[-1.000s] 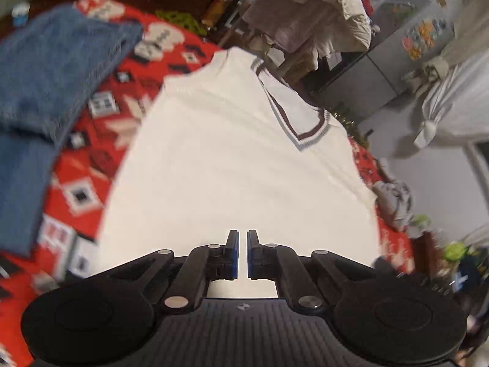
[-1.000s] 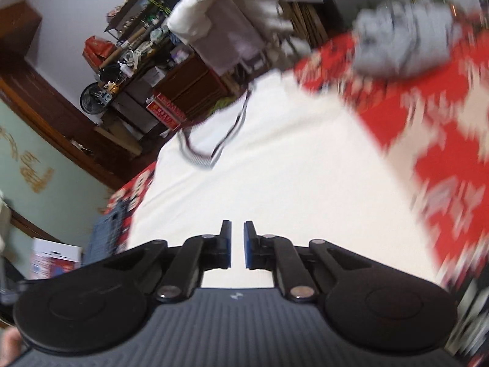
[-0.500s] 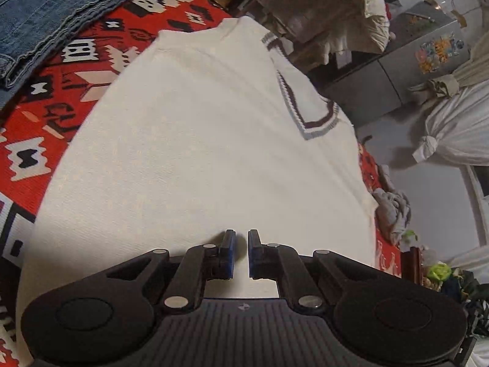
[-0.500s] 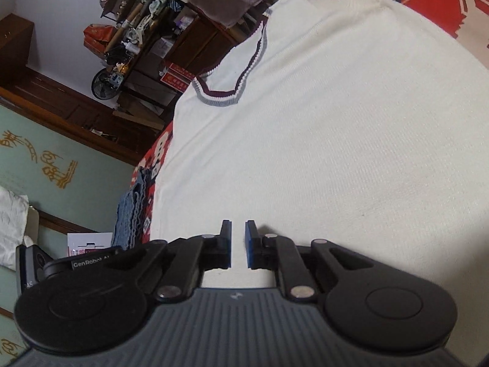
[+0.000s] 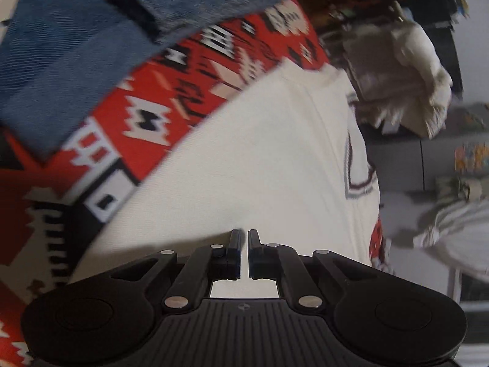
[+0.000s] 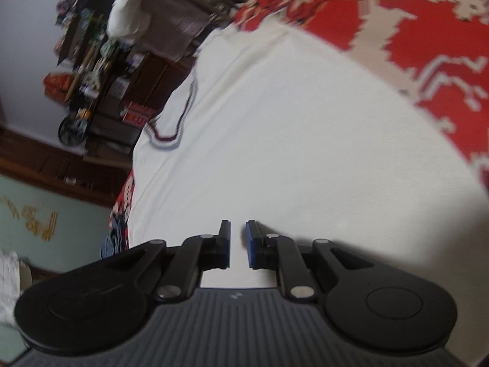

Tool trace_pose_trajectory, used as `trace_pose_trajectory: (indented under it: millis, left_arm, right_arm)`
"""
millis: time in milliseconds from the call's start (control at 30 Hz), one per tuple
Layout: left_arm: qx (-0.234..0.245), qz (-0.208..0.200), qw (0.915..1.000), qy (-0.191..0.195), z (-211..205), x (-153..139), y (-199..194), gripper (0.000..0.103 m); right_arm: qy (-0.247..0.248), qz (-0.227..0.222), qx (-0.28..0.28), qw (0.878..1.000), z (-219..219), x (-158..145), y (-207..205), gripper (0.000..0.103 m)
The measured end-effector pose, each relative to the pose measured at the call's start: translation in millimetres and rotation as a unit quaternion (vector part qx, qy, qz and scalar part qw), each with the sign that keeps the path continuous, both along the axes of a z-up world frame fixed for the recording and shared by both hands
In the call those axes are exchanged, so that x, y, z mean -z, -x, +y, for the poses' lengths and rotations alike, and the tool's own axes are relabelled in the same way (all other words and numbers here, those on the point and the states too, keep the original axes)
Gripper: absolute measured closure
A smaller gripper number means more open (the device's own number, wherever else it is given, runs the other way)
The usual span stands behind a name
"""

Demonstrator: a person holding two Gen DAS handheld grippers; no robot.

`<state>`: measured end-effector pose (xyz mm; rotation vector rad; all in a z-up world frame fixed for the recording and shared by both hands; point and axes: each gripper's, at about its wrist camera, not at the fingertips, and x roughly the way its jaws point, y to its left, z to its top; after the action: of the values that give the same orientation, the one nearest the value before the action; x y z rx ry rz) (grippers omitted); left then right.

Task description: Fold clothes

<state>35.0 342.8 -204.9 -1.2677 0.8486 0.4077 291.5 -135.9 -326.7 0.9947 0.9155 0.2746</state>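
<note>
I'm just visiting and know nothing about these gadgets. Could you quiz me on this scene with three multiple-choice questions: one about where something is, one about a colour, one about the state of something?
1. Where does the blue denim lie?
A. On top of the white garment
B. On the patterned blanket, beside the white garment
C. On the floor

2. What colour is the ground of the patterned blanket?
A. Red
B. Green
C. Yellow

3. How does the white garment lie?
A. Rolled into a ball
B. Hanging from a hook
C. Spread out flat, striped V-neck showing

Answers:
1. B: in the left wrist view the denim rests on the blanket, off the garment's edge.
2. A: red shows around the garment in both views.
3. C: it lies flat under the left gripper and the right gripper, whose jaws stand only slightly apart with nothing visibly between them.
</note>
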Motion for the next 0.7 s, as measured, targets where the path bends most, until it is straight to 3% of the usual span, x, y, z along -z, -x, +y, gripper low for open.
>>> trace_pose_trajectory:
  millis: [233, 333, 433, 500, 600, 700]
  left_arm:
    - [-0.061, 0.012, 0.9978, 0.023, 21, -1, 24, 0.098]
    - [-0.054, 0.002, 0.9985, 0.007, 17, -7, 21, 0.098]
    - [-0.026, -0.022, 0.9994, -0.002, 6, -13, 11, 0.098]
    - [0.009, -0.048, 0.9988, 0.005, -7, -15, -3, 0.098]
    - [0.063, -0.087, 0.9942, 0.015, -25, -17, -22, 0.098]
    - [0.115, -0.091, 0.9891, 0.01, -48, -11, -42, 0.098]
  right_arm:
    - [-0.009, 0.044, 0.144, 0.989, -70, 8, 18, 0.09]
    - [0.006, 0.033, 0.181, 0.983, -83, 3, 22, 0.089]
    - [0.016, -0.022, 0.142, 0.989, -69, -16, 15, 0.089]
    - [0.019, -0.056, 0.086, 0.995, -39, -28, 5, 0.089]
    - [0.007, -0.075, 0.009, 0.997, 8, -30, -10, 0.089]
    - [0.019, -0.076, -0.057, 0.995, 51, -27, -26, 0.089]
